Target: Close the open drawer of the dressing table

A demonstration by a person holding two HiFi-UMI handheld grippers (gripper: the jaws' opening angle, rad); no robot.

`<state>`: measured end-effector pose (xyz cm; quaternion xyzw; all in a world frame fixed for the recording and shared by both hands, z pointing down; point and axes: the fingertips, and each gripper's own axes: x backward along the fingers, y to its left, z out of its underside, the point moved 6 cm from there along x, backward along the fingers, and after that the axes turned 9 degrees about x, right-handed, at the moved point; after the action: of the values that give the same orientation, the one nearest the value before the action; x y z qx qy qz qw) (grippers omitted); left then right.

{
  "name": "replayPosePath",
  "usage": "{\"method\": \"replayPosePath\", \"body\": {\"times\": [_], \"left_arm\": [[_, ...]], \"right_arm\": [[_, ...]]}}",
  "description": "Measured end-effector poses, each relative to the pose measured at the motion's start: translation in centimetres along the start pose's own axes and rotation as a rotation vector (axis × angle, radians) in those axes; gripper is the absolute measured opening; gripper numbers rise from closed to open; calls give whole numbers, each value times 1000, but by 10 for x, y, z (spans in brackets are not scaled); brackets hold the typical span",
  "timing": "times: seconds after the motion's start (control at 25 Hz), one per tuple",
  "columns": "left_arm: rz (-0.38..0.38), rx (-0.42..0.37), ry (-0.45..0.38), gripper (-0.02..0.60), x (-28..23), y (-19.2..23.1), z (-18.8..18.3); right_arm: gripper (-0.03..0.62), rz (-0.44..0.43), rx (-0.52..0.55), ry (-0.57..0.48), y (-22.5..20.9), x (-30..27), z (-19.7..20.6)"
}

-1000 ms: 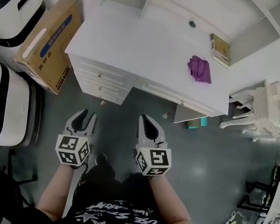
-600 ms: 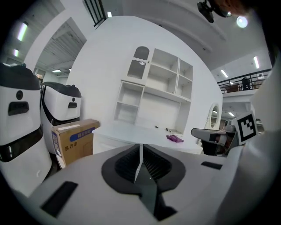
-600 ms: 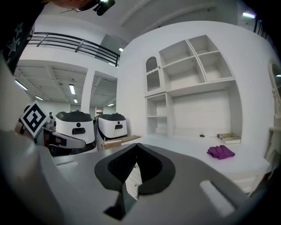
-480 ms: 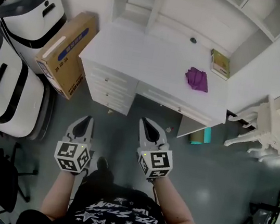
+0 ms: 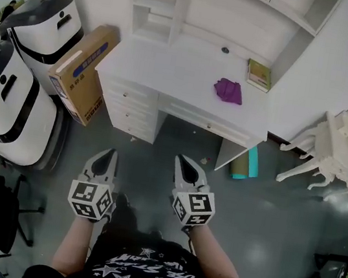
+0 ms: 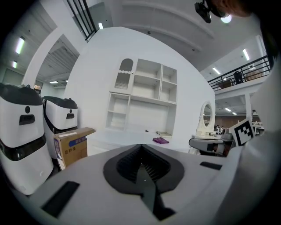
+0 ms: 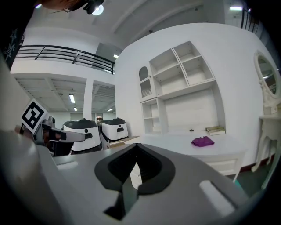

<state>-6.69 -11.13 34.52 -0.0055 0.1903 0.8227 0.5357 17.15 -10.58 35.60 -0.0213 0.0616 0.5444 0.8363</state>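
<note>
We see a purple cloth (image 5: 228, 90) lying near a green book (image 5: 259, 74); a cardboard box (image 5: 83, 71) sits just beside two white machines (image 5: 15, 110) with dark tops.

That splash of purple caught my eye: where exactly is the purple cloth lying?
In the head view the purple cloth lies on the white dressing table, toward its right end, near a small book.

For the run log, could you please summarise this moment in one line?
left gripper: just closed, empty | right gripper: shut, empty | dressing table: ahead, untouched
</note>
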Motion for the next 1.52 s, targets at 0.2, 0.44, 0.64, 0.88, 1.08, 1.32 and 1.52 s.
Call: {"method": "replayPosePath", "body": {"times": [0.2, 0.44, 0.64, 0.88, 1.08, 1.32, 1.52], "left_arm": [[42, -20, -73, 9, 40, -40, 7], [-5, -1, -112, 9, 79, -61, 16], [-17, -3, -106, 9, 101, -64, 21], [6, 21, -84, 9, 111, -58, 33], [39, 17, -75, 9, 130, -61, 31], [39, 18, -83, 9, 174, -51, 36], [42, 18, -77, 9, 210, -47, 43]], "right_arm": [[2, -42, 12, -18, 6, 42, 4], [3, -138, 29, -59, 24, 68, 1], [3, -178, 36, -55, 40, 72, 5], [3, -148, 37, -18, 52, 81, 14], [2, -126, 99, 45, 72, 94, 17], [2, -191, 123, 24, 122, 109, 9], [3, -211, 128, 19, 155, 135, 8]]}}
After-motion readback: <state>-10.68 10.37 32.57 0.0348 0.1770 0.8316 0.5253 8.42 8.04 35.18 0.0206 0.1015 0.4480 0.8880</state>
